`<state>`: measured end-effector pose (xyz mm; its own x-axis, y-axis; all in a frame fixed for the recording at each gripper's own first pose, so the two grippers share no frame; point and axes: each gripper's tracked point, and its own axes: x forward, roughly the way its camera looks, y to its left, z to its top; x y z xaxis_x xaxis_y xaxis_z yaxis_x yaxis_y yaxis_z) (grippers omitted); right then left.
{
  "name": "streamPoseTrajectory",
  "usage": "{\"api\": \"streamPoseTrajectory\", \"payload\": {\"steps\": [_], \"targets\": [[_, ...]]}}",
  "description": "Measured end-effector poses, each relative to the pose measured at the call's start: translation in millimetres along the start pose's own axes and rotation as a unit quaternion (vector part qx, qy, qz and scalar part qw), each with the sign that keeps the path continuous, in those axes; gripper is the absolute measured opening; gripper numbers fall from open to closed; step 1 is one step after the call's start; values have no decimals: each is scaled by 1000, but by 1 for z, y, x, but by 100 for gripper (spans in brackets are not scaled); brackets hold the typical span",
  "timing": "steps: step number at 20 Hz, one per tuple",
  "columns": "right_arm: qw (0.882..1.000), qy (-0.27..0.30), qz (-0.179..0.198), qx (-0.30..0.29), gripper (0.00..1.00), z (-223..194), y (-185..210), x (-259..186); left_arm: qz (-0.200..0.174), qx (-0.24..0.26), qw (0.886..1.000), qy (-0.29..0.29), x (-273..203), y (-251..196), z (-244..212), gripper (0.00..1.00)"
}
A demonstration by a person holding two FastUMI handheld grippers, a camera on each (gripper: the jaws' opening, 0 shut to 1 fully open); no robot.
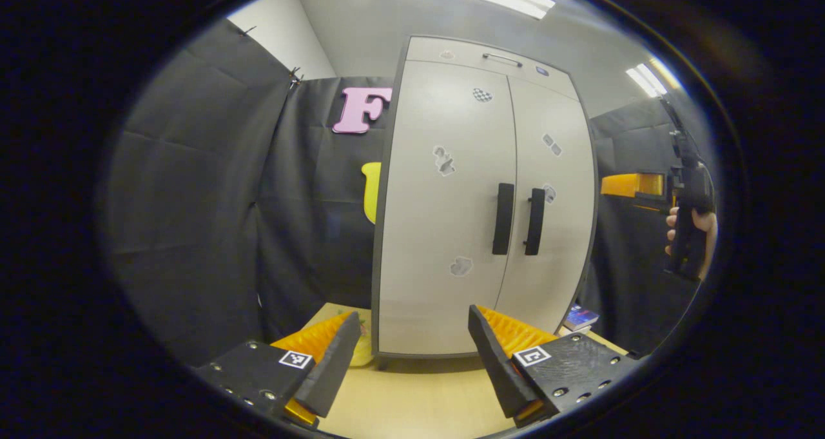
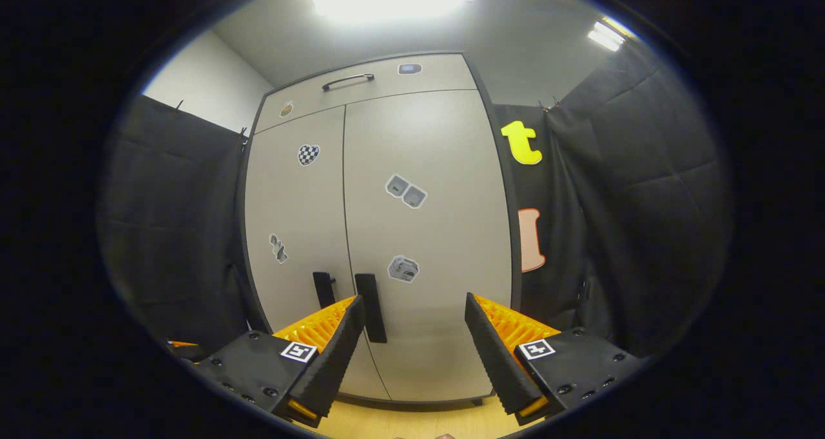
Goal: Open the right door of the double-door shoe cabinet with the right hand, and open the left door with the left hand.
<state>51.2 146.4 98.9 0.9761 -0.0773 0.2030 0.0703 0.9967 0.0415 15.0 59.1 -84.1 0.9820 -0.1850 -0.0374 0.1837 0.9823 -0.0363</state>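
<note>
In the left gripper view I see the shoe cabinet (image 1: 451, 233) standing upright at the back of the pale wooden table (image 1: 412, 407), both doors closed. The left door (image 1: 445, 220) and the right door (image 1: 548, 233) meet at a seam, with the left handle (image 1: 503, 218) and right handle (image 1: 534, 222) just beside each other on either side of it. My left gripper (image 1: 416, 336) sits low over the table in front of the cabinet, jaws spread wide with nothing between them, apart from the doors. At the right edge of this view a hand (image 1: 693, 223) holds the other gripper, raised beside the cabinet.

In the right gripper view my right gripper (image 2: 416, 332) faces the right door (image 2: 425, 233), jaws wide apart and holding nothing. Its left finger (image 2: 329, 355) shows just beside the right handle (image 2: 370, 307); I cannot tell whether they touch. A drawer (image 2: 367, 84) with a thin bar handle runs across the cabinet's top. Small stickers dot both doors.
</note>
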Motion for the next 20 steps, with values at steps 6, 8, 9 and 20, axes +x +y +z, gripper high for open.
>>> {"api": "streamPoseTrajectory", "payload": {"steps": [6, 8, 9, 20], "targets": [[1000, -8, 17, -17, 98, 5, 36, 40, 12, -20, 1000, 9, -7, 21, -13, 97], [1000, -1, 20, -15, 98, -1, 46, 53, 21, -24, 999, 15, -12, 33, -20, 97], [1000, 2, 21, -12, 98, -5, 51, 60, 26, -25, 999, 20, -15, 41, -26, 97], [998, 48, -24, -23, 98, -60, 56, 127, 70, -39, 996, 50, -19, 87, -54, 97]]}}
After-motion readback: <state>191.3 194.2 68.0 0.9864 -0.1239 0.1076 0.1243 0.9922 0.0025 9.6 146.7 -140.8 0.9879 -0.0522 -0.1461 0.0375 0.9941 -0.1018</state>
